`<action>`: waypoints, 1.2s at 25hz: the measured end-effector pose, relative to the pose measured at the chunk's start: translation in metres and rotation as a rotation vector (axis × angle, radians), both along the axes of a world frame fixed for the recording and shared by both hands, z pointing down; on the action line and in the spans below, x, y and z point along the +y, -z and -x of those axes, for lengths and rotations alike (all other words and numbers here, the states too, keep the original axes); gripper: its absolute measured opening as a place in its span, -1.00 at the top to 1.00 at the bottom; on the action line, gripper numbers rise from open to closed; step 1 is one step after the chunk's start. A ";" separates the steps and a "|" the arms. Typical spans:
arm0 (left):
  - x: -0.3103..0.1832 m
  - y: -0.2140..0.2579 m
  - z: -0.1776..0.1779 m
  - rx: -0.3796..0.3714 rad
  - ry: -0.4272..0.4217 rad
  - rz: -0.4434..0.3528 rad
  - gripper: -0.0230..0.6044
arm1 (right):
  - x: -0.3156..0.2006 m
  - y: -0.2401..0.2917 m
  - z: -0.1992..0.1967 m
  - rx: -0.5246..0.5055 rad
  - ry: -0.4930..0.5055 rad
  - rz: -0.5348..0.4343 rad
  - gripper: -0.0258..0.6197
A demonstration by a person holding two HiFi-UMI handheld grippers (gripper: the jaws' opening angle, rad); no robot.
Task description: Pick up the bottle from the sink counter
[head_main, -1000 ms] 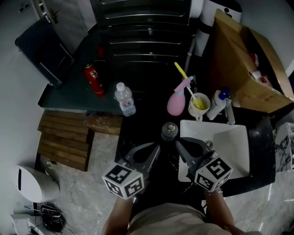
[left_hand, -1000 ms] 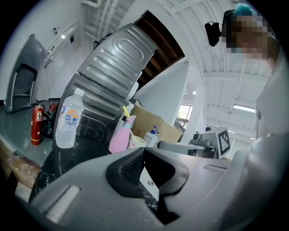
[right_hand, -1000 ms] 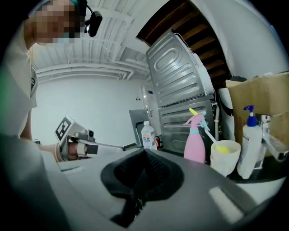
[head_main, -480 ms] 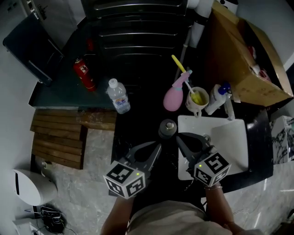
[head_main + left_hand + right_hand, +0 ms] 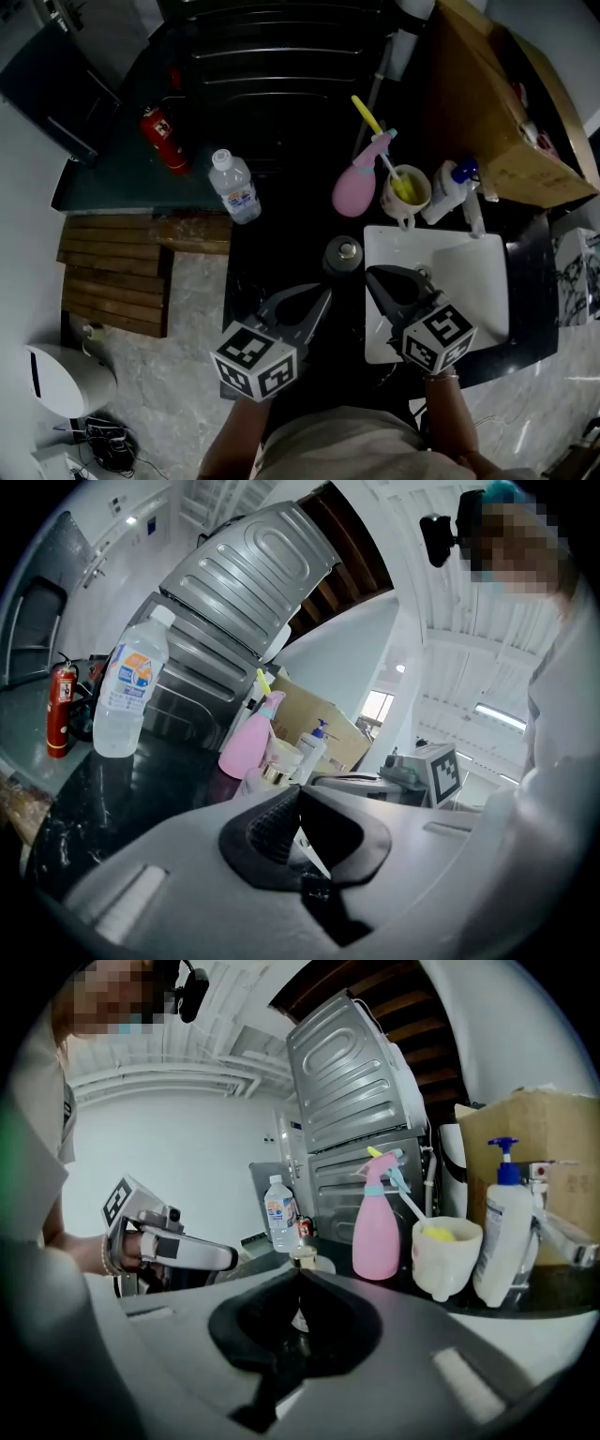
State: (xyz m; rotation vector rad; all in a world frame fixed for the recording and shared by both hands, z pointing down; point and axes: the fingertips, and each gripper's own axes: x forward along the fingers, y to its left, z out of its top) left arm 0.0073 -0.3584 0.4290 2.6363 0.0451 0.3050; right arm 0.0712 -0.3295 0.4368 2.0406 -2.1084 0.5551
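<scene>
From above, both grippers hover over the black counter (image 5: 281, 239) at the lower middle of the frame. The left gripper (image 5: 326, 293) and the right gripper (image 5: 368, 273) flank a small dark bottle (image 5: 344, 256) with a metal cap. The white sink (image 5: 469, 281) is just right of them.

Each gripper's own view shows its jaws pressed together with nothing between them. The right gripper view alone shows the small bottle's cap poking up just past the closed tips. The clear water bottle (image 5: 233, 187) stands upright at upper left, near the counter's left edge, well apart from both grippers. Only the head view shows wooden slats (image 5: 122, 281) and floor below that edge.

A pink spray bottle (image 5: 354, 187), a cup (image 5: 405, 195) and a pump bottle (image 5: 448, 199) crowd the upper right. The counter between the grippers and the water bottle lies open.
</scene>
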 end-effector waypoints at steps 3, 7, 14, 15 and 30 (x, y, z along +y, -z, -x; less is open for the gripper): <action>0.002 -0.003 0.000 -0.012 -0.019 -0.003 0.91 | 0.000 -0.008 -0.001 -0.009 -0.007 0.015 0.87; -0.002 -0.008 0.000 -0.018 -0.019 0.004 0.91 | -0.005 -0.019 0.000 -0.006 -0.006 0.036 0.59; -0.006 -0.017 -0.001 -0.028 -0.028 0.024 0.91 | -0.022 -0.032 0.001 0.005 0.013 0.059 0.07; -0.006 -0.018 -0.001 -0.033 -0.028 0.011 0.91 | -0.023 -0.034 0.001 0.009 0.015 0.065 0.00; -0.010 -0.032 -0.004 -0.046 -0.028 0.014 0.91 | -0.056 -0.063 0.004 0.026 0.089 0.110 -0.19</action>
